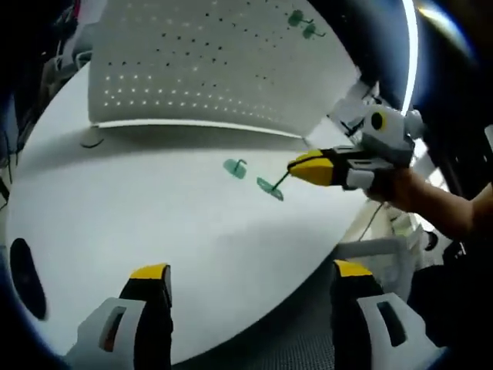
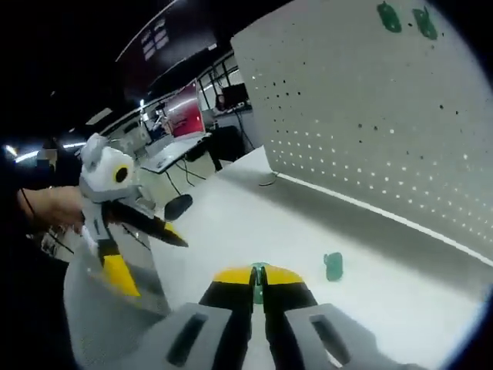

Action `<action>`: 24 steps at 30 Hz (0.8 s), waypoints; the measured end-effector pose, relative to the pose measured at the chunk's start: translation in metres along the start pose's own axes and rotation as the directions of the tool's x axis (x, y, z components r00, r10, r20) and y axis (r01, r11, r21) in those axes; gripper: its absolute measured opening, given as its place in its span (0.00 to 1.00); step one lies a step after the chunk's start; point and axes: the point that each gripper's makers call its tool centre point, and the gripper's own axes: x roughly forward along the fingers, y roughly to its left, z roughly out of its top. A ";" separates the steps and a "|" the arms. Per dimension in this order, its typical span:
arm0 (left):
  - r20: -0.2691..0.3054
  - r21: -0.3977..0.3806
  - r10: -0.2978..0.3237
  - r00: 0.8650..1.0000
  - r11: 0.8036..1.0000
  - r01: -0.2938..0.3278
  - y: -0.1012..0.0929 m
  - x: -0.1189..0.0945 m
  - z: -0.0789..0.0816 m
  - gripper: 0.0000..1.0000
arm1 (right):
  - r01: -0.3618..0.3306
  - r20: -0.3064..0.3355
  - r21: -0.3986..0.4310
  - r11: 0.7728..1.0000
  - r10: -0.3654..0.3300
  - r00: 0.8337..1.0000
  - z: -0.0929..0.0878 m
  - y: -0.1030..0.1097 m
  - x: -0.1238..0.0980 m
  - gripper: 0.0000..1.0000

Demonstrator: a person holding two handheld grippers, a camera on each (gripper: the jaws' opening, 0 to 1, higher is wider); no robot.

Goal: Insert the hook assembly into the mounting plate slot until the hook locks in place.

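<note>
The white table (image 1: 154,223) carries a small dark loop, perhaps a bit of wire (image 1: 92,142), lying close to the foot of the upright board. A dark oval patch (image 1: 23,277) sits near the table's edge. Across the room stand other desks (image 2: 173,154) on thin legs, with a red panel (image 2: 187,108) behind them and lit ceiling lights (image 2: 154,35) overhead in the dim hall.

No legible text, labels or numbers.
</note>
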 end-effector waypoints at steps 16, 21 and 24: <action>0.156 -0.200 -0.145 0.977 0.964 0.175 -0.025 0.005 0.021 0.57 | -0.183 0.080 -0.103 0.978 0.192 0.978 0.009 0.057 -0.017 0.00; 0.178 -0.213 -0.184 0.967 0.952 0.220 -0.031 0.004 0.021 0.44 | -0.229 0.088 -0.130 0.965 0.241 0.967 0.011 0.069 -0.021 0.00; 0.178 -0.243 -0.219 0.959 0.935 0.258 -0.036 0.004 0.019 0.35 | -0.251 0.092 -0.132 0.959 0.264 0.960 0.012 0.074 -0.023 0.00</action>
